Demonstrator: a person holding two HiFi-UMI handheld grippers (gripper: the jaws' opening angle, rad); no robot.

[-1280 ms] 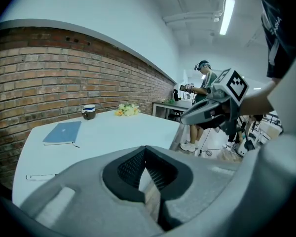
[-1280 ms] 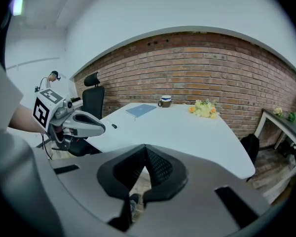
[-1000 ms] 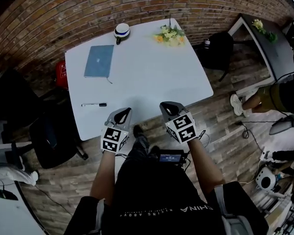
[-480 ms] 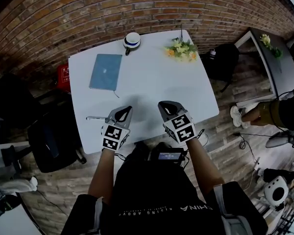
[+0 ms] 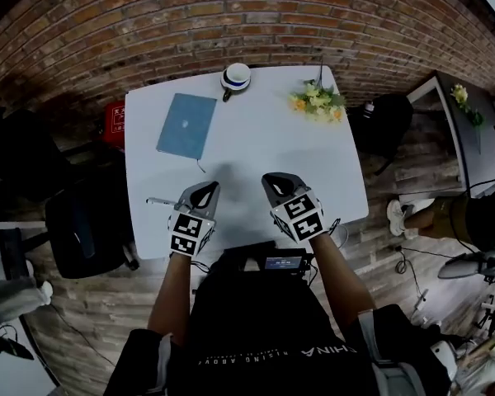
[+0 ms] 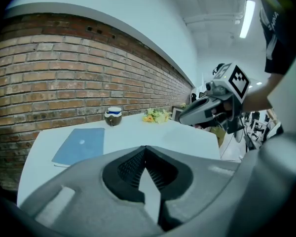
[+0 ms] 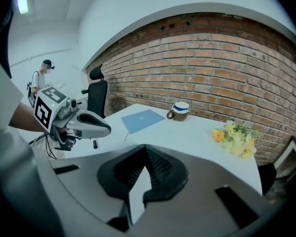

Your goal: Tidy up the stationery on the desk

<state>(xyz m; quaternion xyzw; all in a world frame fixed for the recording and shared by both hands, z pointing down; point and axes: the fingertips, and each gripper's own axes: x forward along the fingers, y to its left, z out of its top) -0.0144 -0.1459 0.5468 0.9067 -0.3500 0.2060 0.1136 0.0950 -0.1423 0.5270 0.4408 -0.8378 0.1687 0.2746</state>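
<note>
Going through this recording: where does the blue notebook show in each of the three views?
Head view: the blue notebook lies upper left of the picture's middle.
Left gripper view: it lies at the left, just below mid-height.
Right gripper view: it lies close to the picture's middle.
Shared landmark: the mug with a blue band, near the brick wall, to the notebook's right and farther back in all three views.

Left grey plastic claw (image 5: 205,190), lower left of centre: jaws pressed together, empty. Right grey plastic claw (image 5: 276,181), lower right of centre: jaws together, empty. Bare forearms (image 5: 174,291) reach up-frame, side by side.
</note>
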